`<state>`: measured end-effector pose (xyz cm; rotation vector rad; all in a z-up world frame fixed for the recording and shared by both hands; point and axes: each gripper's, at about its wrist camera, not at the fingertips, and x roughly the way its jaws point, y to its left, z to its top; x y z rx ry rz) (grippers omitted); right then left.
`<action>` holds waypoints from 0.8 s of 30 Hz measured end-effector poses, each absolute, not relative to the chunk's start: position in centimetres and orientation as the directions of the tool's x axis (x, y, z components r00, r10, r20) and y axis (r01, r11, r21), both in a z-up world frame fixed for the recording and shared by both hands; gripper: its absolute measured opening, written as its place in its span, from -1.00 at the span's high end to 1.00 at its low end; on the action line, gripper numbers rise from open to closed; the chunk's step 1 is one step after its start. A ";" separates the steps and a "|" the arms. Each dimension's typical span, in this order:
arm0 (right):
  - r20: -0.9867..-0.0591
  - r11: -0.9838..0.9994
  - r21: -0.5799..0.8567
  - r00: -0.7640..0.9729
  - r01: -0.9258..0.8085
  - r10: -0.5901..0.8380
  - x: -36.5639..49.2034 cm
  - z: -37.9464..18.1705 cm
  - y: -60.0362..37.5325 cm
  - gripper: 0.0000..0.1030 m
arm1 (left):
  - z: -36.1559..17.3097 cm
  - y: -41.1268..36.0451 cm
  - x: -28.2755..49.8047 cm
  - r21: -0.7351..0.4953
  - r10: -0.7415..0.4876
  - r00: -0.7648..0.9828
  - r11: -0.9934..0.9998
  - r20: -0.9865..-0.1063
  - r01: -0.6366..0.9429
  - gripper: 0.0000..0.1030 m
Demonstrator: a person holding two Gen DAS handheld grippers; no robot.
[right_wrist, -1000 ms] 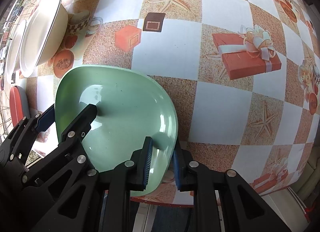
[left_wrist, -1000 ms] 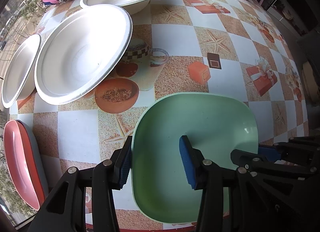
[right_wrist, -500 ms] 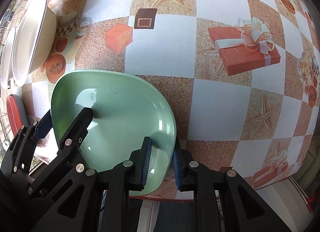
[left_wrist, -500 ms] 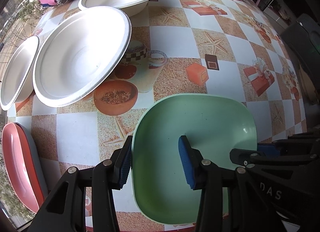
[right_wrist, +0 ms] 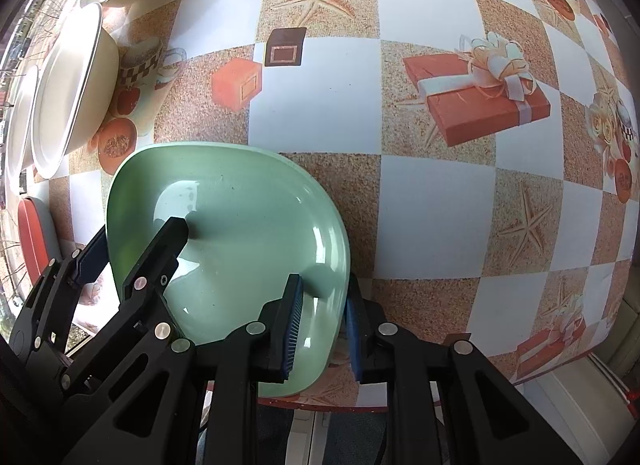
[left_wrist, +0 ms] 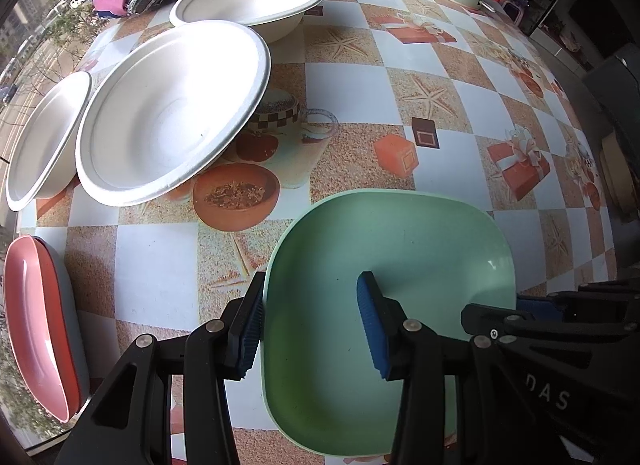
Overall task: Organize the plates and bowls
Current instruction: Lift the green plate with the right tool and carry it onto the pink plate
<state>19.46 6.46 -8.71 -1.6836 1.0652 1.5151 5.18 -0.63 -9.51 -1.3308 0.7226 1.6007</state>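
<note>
A table (left_wrist: 420,193) covered in a checked cloth printed with starfish and gift boxes fills both views. Directly beneath your two grippers sits a green square plate (left_wrist: 400,265), near the table's front edge. Your right gripper (right_wrist: 322,323) is clamped on the plate's right rim. Your left gripper (left_wrist: 310,331) straddles the left rim, its fingers apart (the inner one seems to rest in the plate). Ahead and left of your left gripper lie white bowls (left_wrist: 172,113); at its far left, a stack of red plates (left_wrist: 36,325), probably the plate's destination.
</note>
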 end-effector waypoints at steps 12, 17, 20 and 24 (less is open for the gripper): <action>-0.989 -0.472 0.083 -0.014 -0.878 -0.149 20.1 -8.7 6.3 0.57 | -9.3 -1.0 5.2 -0.108 0.281 -0.030 -0.461 -0.959 -0.881 0.05; -0.988 -0.487 0.074 0.003 -0.870 -0.156 19.3 -8.8 6.6 0.58 | -9.3 -0.8 4.9 -0.115 0.266 -0.009 -0.447 -0.964 -0.887 0.06; -0.987 -0.490 0.064 0.018 -0.869 -0.162 18.9 -9.0 6.6 0.58 | -9.2 -0.7 4.7 -0.118 0.246 0.008 -0.437 -0.969 -0.892 0.12; -0.982 -0.483 0.071 0.024 -0.873 -0.187 18.5 -9.1 6.3 0.58 | -9.2 -1.3 4.6 -0.122 0.217 0.030 -0.426 -0.976 -0.896 0.12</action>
